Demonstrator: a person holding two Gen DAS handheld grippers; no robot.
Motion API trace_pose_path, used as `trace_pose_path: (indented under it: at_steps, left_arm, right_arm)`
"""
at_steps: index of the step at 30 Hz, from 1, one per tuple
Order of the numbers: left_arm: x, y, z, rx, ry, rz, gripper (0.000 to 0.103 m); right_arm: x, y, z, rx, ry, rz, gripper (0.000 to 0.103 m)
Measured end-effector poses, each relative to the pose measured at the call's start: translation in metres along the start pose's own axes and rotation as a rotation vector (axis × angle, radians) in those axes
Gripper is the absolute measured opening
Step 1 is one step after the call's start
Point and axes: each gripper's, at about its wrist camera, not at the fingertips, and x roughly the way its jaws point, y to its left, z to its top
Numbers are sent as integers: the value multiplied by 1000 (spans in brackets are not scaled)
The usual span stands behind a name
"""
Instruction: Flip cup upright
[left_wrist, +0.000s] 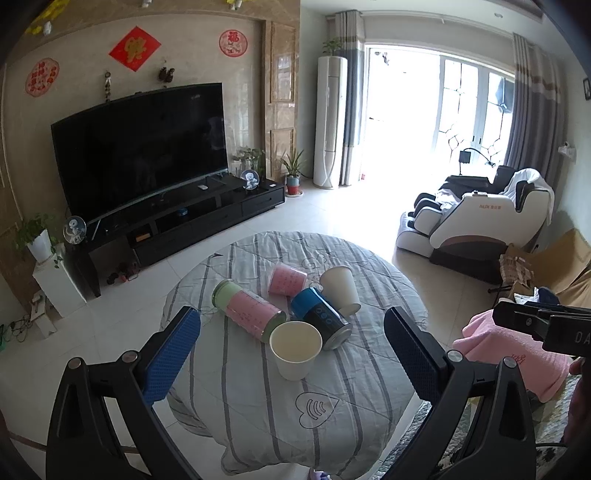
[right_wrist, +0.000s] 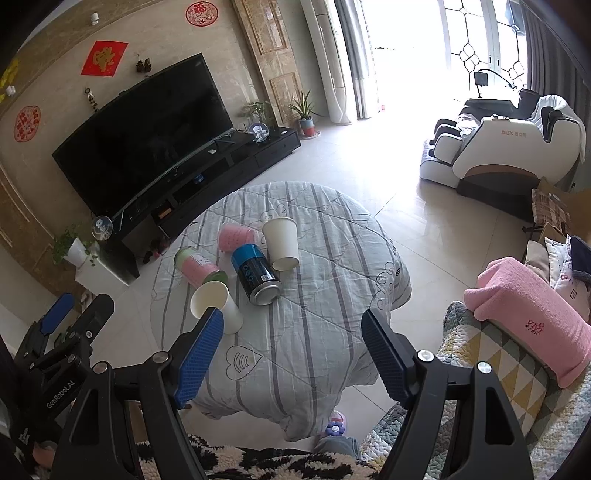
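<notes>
Left wrist view: my left claw (left_wrist: 291, 328) hangs released, blue pads spread wide, nothing between them. The near paper cup (left_wrist: 295, 349) sits just ahead of the claw, roughly centred between the pads, mouth facing up toward the camera; I cannot tell whether it stands fully upright or is tipped. Just past it lie a blue can (left_wrist: 320, 317) and a pink-and-green canister (left_wrist: 248, 307), both on their sides, touching or nearly touching the cup. Farther ahead and slightly right, the second paper cup (left_wrist: 341, 290) lies tilted with its open mouth down against the striped cloth (left_wrist: 332, 398). A pink tumbler (left_wrist: 286, 280) lies beyond the can. The other claw's body shows at the far right edge.

Right wrist view: my right claw (right_wrist: 293, 325) is also released, pads wide, empty. The near paper cup (right_wrist: 216, 308) is ahead and left, partly hidden behind the left pad (right_wrist: 199, 354). The blue can (right_wrist: 255, 274) lies ahead, slightly left of centre. The far cup (right_wrist: 281, 243) sits beyond it, mouth toward the claw and tipped down on the cloth (right_wrist: 314, 350). The left claw (right_wrist: 59, 314) is visible at far left.
</notes>
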Motion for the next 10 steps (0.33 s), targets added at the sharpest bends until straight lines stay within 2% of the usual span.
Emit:
trace_pose_path:
  at_steps: [10]
  left_arm:
    - [-6, 4, -4, -19, -20, 1, 101]
  right_arm:
    - [-1, 5, -2, -15, -6, -1, 78]
